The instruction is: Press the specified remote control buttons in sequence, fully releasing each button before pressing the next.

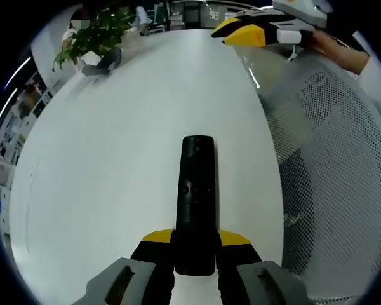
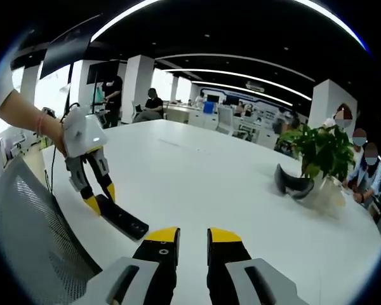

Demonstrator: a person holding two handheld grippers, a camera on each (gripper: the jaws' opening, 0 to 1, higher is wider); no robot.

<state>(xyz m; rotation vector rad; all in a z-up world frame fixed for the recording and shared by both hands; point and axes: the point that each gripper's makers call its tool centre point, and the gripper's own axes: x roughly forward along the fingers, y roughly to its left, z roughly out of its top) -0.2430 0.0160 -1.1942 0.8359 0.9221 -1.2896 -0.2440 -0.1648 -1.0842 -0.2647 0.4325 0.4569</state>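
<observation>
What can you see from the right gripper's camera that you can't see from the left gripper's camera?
The right gripper view adds the big office behind: white pillars, ceiling lights, people at desks, and the left gripper seen from outside, holding the remote control.

The left gripper view adds a close look down the remote's buttons and the right gripper at the top.

Both share the white table, the potted plant and the mesh chair.

Bright, even light from long ceiling strip lights (image 2: 197, 70); glossy white counter (image 1: 133, 127) shows soft sheen (faint shadows). Strong fisheye bending at edges; far background slightly soft.
</observation>
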